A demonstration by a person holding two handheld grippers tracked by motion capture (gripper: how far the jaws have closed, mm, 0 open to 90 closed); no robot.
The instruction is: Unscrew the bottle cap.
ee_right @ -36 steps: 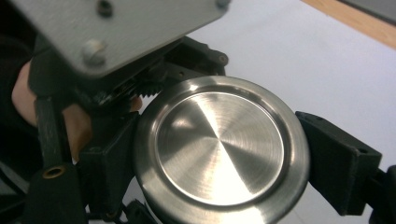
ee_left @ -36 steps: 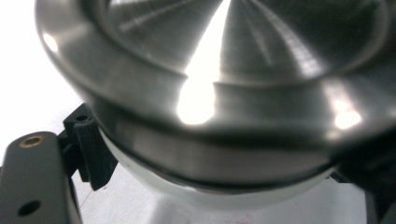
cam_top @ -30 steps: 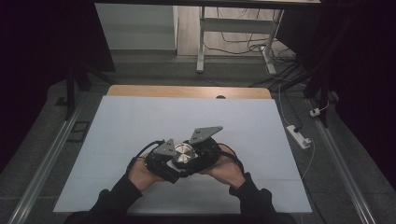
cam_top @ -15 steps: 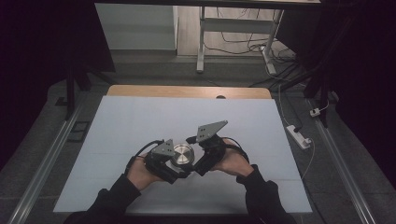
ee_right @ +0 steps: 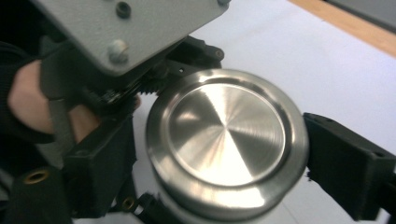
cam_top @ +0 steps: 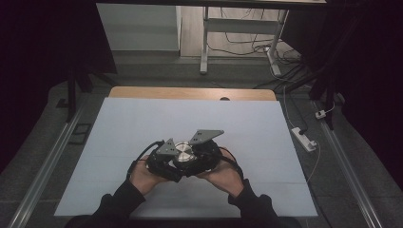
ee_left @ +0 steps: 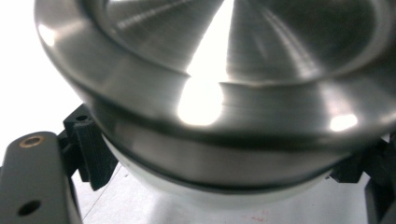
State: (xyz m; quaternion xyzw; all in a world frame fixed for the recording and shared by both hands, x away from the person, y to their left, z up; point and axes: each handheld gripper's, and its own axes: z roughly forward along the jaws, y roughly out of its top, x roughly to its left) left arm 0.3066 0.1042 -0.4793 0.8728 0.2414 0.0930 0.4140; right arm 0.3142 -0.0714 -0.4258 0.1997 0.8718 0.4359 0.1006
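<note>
- High view: both grippers meet at the near centre of the table (cam_top: 142,118), around a white container with a round metal lid (cam_top: 183,150). The person's hands enter from 6 o'clock.
- Left gripper (cam_top: 164,159): jaws clamped on the container body below the lid (ee_left: 224,93), one black pad at 9 o'clock (ee_left: 91,149) and one at 3 o'clock of the body. This grip and the hand's position match those of a second ago.
- Right gripper (cam_top: 204,154): its jaws have just been closing, after a wide opening half a second ago. In the right gripper view they bracket the lid (ee_right: 226,140), with one pad at 3 o'clock (ee_right: 348,163) and the other at 8 o'clock. Firm pad contact cannot be confirmed.
- Since half a second ago, the right hand has drawn back in beside the left.
- Judgement: the release and re-closing indicate a regrip between turns, so the lid is probably being unscrewed in stages while the left gripper braces the container.
- The lid sits level on the container.
</note>
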